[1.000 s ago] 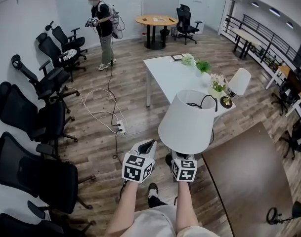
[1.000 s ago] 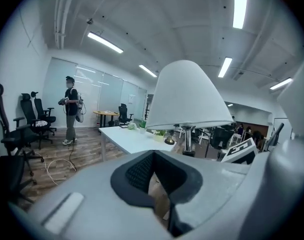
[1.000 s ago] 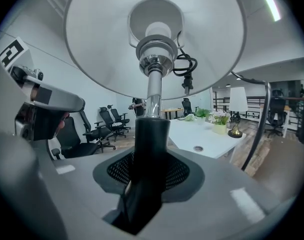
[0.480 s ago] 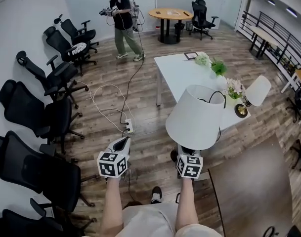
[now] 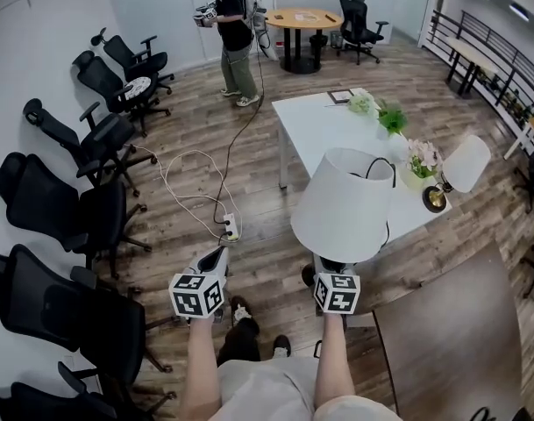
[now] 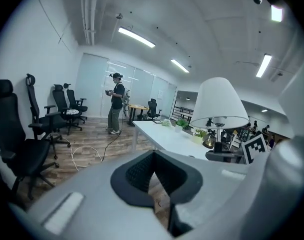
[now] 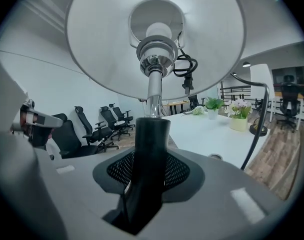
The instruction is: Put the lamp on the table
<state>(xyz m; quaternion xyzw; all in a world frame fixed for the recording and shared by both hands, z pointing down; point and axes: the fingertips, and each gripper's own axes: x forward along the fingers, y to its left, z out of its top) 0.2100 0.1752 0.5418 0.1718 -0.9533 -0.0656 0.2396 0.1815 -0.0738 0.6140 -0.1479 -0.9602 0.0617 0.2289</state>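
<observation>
At the near end of the white table (image 5: 319,134), the lamp (image 5: 345,204) is held upright in the air by the right tongs (image 5: 331,270), whose jaws are closed on its black stem (image 7: 148,149) just below the chrome neck. Its white shade (image 7: 156,39) is seen from underneath in the right gripper view, with a black cord (image 7: 185,66) bundled inside it. From the head view the shade overlaps the table's near edge, and the lamp's foot is hidden beneath it. The left tongs (image 5: 218,254) are held out over the wooden floor (image 5: 188,130), well apart from the lamp, with their pads brought together at the tips and nothing gripped between them. On the table a second lamp (image 5: 466,163), a pot of flowers (image 5: 422,160) and a green plant (image 5: 391,117) are set along the far side. Black office chairs (image 5: 74,209) are lined up against the left wall, a power strip (image 5: 232,227) lies on the floor, and a person (image 5: 233,24) stands at the far end of the room.
</observation>
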